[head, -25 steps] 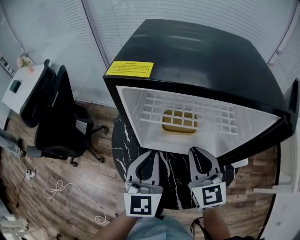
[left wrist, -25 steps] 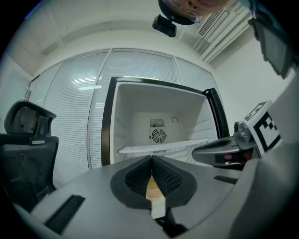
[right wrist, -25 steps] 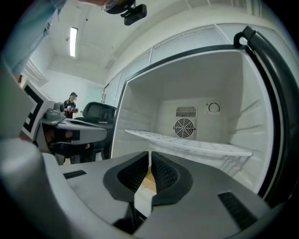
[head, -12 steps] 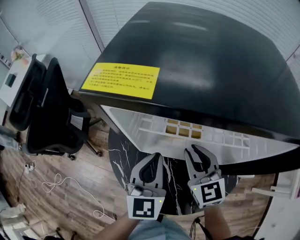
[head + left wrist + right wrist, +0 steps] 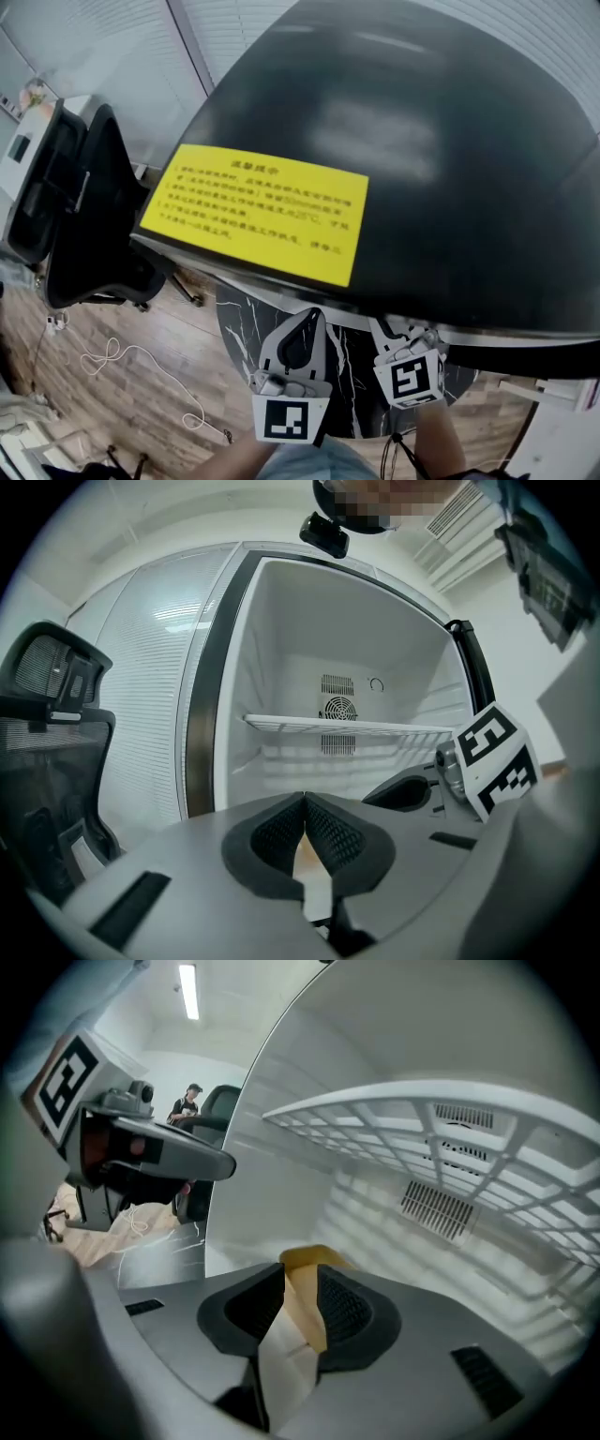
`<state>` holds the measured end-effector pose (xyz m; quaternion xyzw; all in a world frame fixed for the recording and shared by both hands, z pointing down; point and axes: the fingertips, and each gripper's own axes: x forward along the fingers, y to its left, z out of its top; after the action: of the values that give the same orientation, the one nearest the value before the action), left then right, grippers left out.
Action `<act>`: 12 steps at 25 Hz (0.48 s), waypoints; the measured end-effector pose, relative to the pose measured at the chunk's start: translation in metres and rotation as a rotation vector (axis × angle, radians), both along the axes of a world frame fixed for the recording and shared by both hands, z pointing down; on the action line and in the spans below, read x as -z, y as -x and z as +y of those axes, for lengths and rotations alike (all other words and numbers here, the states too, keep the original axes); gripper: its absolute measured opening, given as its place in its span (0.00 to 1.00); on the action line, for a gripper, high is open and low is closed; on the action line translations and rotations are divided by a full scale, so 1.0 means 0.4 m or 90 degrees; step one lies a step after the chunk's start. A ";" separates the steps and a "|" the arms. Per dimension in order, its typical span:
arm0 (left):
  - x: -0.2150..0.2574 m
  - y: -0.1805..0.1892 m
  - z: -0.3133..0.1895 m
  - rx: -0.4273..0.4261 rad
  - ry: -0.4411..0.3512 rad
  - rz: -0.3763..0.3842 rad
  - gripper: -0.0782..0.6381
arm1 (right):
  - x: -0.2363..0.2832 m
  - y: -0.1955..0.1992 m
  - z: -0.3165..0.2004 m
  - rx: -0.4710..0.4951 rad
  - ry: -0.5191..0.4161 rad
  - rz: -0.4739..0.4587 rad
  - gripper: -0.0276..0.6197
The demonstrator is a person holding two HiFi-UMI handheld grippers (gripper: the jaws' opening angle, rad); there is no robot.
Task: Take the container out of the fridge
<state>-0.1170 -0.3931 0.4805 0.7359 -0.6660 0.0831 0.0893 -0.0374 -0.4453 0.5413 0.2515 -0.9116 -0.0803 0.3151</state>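
The black fridge [image 5: 450, 187] stands open, and in the head view its top hides the inside. In the right gripper view a yellow container [image 5: 306, 1258] lies on the white fridge floor, below the wire shelf [image 5: 422, 1115]. My right gripper [image 5: 302, 1286] reaches in under that shelf. Its jaws are opening, and the container shows in the gap between the pads, which stand clear of it. In the head view only its marker cube [image 5: 410, 377] sticks out from under the fridge top. My left gripper [image 5: 305, 803] is shut and empty, held in front of the opening beside the right one.
A yellow label [image 5: 258, 211] is stuck on the fridge top. The fridge rests on a black marble table [image 5: 342, 380]. A black office chair [image 5: 66, 216] and loose cables [image 5: 108, 361] on the wooden floor are to the left. The fridge's back wall carries a fan grille [image 5: 337, 708].
The head camera has moved forward, so the fridge top now covers the interior and the container. My right gripper has gone forward under the fridge top and its jaws have spread. The left gripper has stayed put.
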 end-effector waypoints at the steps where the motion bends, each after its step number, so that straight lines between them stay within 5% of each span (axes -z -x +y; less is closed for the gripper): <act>1: -0.004 0.000 -0.001 -0.001 0.003 0.001 0.13 | -0.010 0.004 -0.003 0.010 -0.008 0.019 0.23; 12: -0.015 0.023 -0.006 0.012 0.008 0.026 0.13 | -0.100 0.027 -0.013 0.119 -0.068 0.196 0.22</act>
<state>-0.1262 -0.3957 0.4866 0.7308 -0.6702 0.0714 0.1080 -0.0483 -0.4505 0.5814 0.1671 -0.8664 -0.1947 0.4283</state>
